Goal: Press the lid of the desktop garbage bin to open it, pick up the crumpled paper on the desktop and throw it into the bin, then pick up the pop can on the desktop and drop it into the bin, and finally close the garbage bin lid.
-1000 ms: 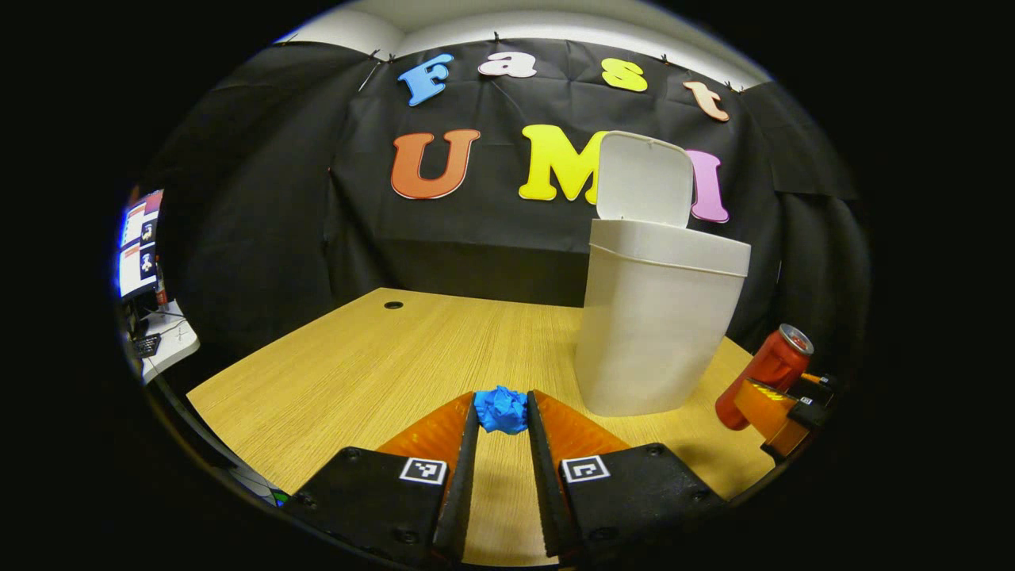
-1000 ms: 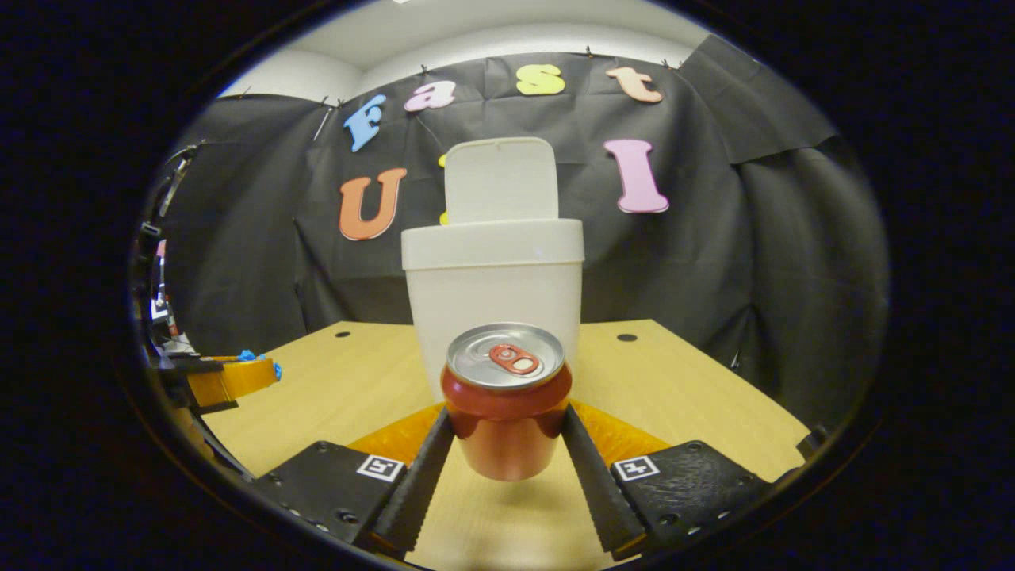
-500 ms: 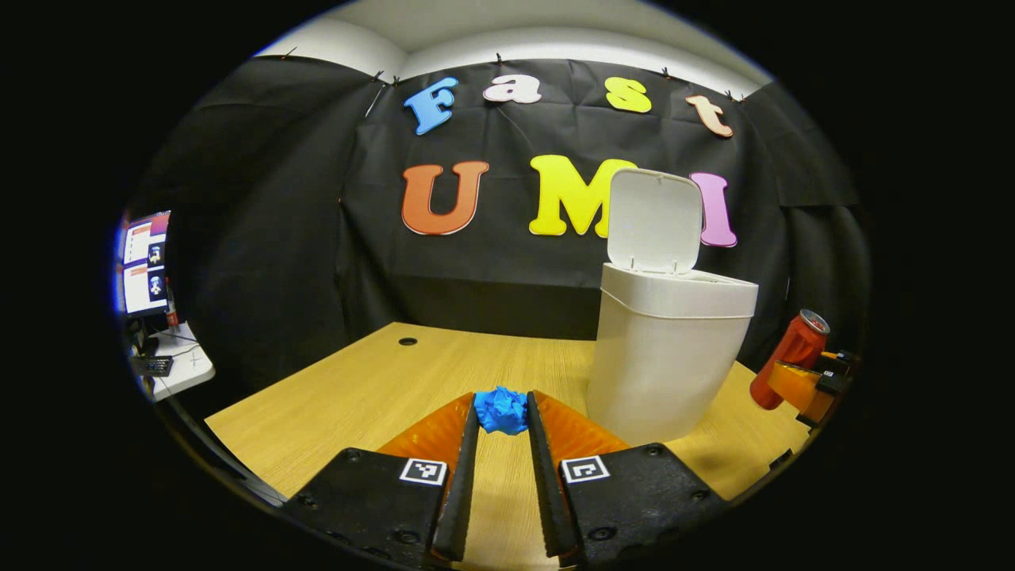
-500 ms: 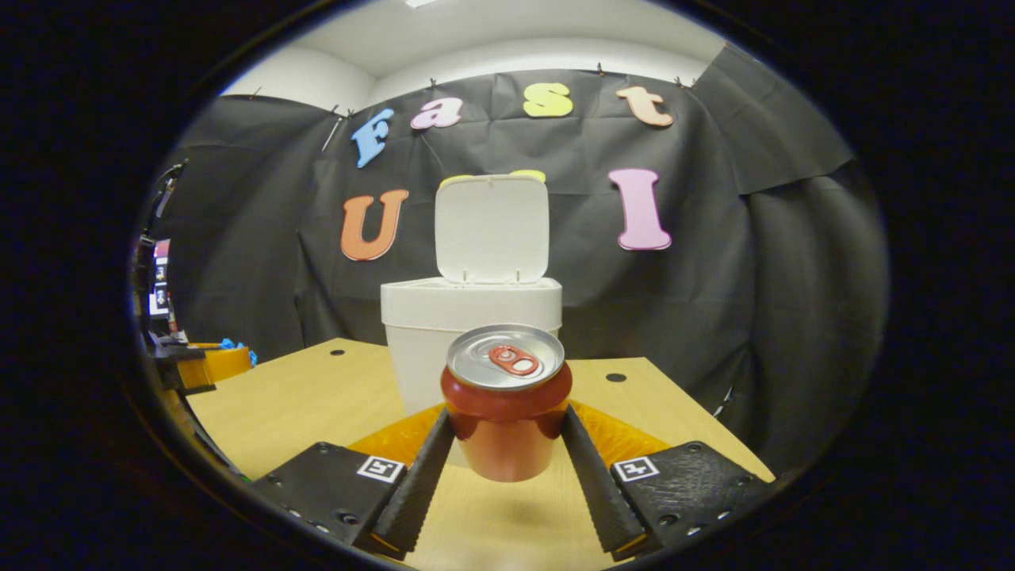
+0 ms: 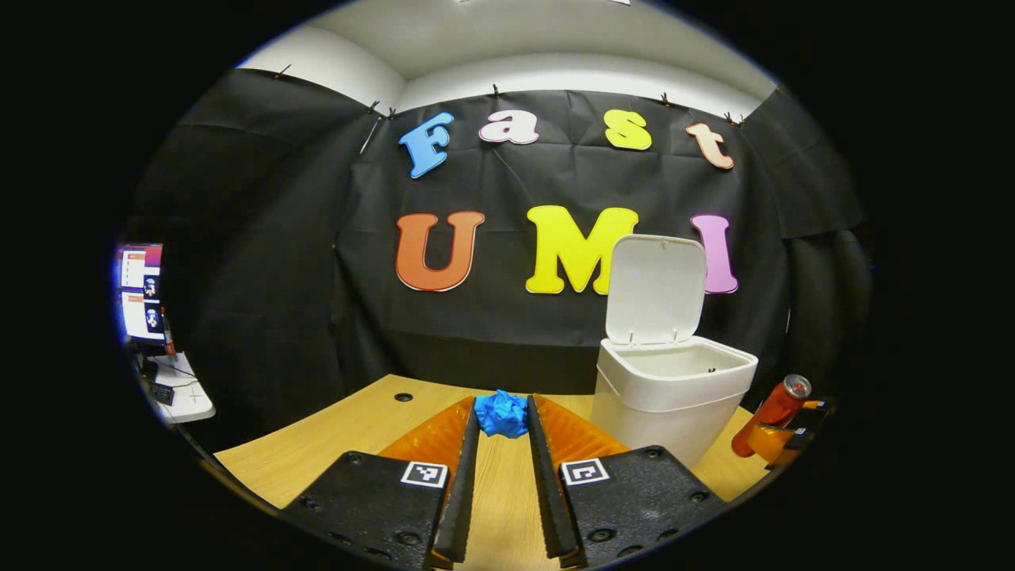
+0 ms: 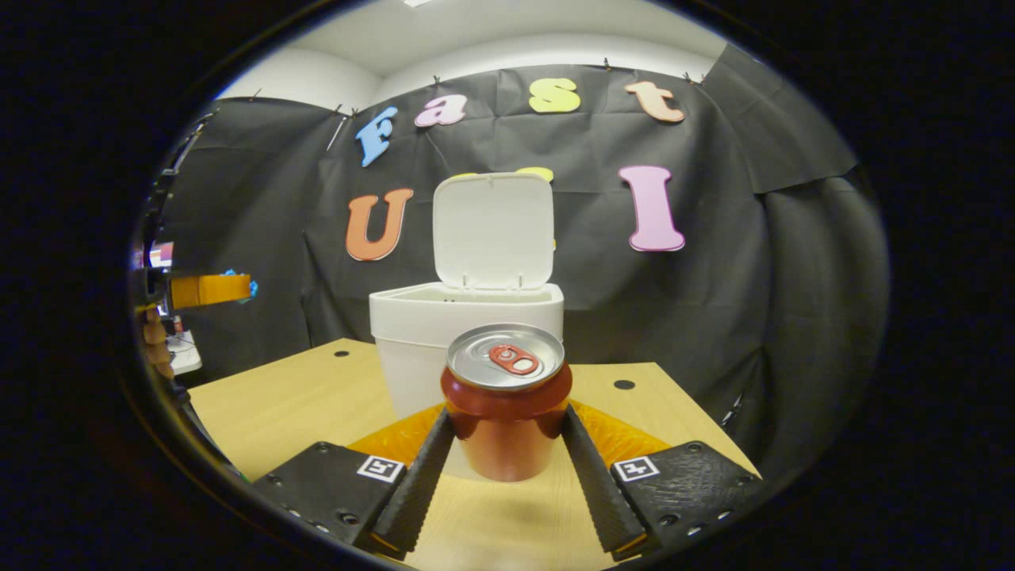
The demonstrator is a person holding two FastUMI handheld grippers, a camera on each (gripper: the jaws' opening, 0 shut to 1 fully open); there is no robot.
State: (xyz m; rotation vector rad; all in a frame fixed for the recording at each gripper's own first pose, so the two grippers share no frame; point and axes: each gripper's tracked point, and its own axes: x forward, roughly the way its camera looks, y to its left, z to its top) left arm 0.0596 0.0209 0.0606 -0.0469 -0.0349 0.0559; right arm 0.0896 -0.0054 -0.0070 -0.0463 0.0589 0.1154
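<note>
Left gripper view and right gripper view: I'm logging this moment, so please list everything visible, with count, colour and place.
garbage bin: one, white, on the table, its lid standing open.
crumpled paper: one, blue, clamped in the left hand-held gripper.
pop can: one, red with silver top, upright, clamped in the right hand-held gripper.
table: one, light wood.
screen: one, far left, beyond the table.
left hand-held gripper: shut on the paper.
right hand-held gripper: shut on the can.
hand: holding the left hand-held gripper.

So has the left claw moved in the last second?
Yes. The left claw, shut on the blue paper, rose: the white bin now sits lower, its open inside showing.
</note>
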